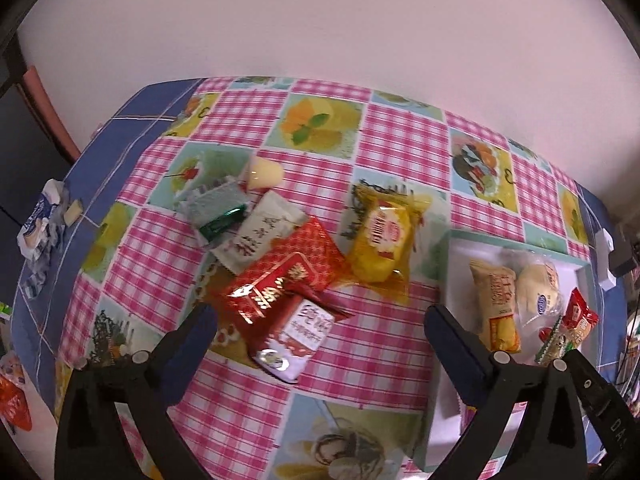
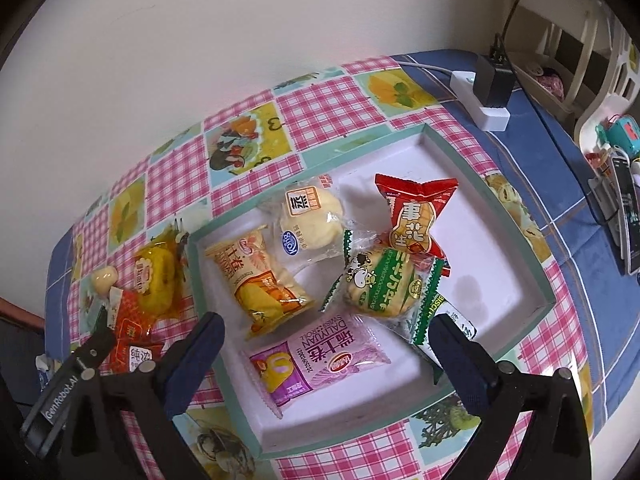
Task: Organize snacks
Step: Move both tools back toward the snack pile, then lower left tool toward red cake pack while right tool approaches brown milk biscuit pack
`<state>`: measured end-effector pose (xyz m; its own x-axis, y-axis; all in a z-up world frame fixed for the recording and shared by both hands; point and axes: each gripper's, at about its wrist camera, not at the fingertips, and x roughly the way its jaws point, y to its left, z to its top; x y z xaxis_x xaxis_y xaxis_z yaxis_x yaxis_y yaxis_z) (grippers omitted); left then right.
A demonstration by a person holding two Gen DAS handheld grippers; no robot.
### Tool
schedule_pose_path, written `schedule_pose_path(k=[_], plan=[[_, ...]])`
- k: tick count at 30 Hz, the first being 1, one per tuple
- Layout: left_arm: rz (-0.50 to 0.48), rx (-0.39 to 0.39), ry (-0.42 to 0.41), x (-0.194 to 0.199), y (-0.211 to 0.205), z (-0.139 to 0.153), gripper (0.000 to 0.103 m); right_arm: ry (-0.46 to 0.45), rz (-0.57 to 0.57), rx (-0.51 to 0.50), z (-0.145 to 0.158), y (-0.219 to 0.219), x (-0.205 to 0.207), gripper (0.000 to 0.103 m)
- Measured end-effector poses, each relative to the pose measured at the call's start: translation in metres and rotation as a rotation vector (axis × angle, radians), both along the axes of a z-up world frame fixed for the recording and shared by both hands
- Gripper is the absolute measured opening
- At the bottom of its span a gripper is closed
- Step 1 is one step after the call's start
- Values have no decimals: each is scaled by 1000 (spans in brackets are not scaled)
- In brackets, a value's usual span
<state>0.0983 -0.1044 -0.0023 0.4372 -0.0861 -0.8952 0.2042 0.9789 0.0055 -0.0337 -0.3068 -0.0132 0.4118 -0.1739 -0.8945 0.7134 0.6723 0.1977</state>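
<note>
**Snacks split between tray and tablecloth, both grippers released**

Snacks lie in two groups on a table [image 1: 256, 120] covered with a pink-check cloth printed with fruit and salad panels.

Left wrist view: the left gripper [image 1: 320, 334] hangs over the loose pile, fingers [image 1: 200, 328] spread wide and holding nothing. Between them, on the cloth, a white-and-red milk-candy packet [image 1: 294, 340] lies partly under a red foil packet [image 1: 288, 276]. Beyond that, a cream packet with dark lettering [image 1: 260, 236], a pale green serrated packet [image 1: 212, 204] with a small green foil candy [image 1: 222, 222] on it, and a small jelly cup [image 1: 264, 174] tipped on its side. A yellow cake in clear wrap [image 1: 380, 240] lies apart, between the pile and the tray. A crumpled blue-and-white wrapper [image 1: 38, 220] sits at the table's left edge.

Right wrist view: the right gripper [image 2: 326, 344] is over the near part of the white tray with a green rim [image 2: 516, 240], fingers [image 2: 460, 344] released, nothing gripped. In the tray: a purple Swiss roll packet [image 2: 320, 356] lying between the fingers, an orange-yellow cake packet [image 2: 264, 280], a round pale bun in clear wrap [image 2: 312, 216], a red peanut packet [image 2: 412, 216], and a green-and-white cow-print biscuit packet [image 2: 384, 284] overlapping the peanut packet's lower end. Another green-edged packet [image 2: 436, 312] pokes out beside the right finger, mostly hidden.

A white power strip with a black adapter [image 2: 490, 88] rests on the blue cloth at the far right corner.
</note>
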Motion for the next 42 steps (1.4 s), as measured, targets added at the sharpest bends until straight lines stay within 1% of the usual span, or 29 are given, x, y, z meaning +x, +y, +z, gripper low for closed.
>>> schedule_pose_path(k=[3,9,15,20,26,32,37,42], plan=[[13,10,-6,1,7,2,103,-1,0,-7,1,1,0,103],[70,17,-34,5,23,10,103,0,14,-12,3,4,4,103],[138,10,-15,12,45,14,103,4,44,-24,4,14,12,103],[204,4,-13,19,75,20,103,2,76,-34,6,28,21,103],[296,7,-4,28,121,23,103,-12,144,-28,7,55,39,103],[353,-14,0,31,149,24,103,-12,203,-28,4,84,56,103],[343,-29,5,33,154,23,103,-18,226,-15,1,103,66,103],[332,-6,0,36,152,17,103,-14,268,-2,-8,124,81,103]])
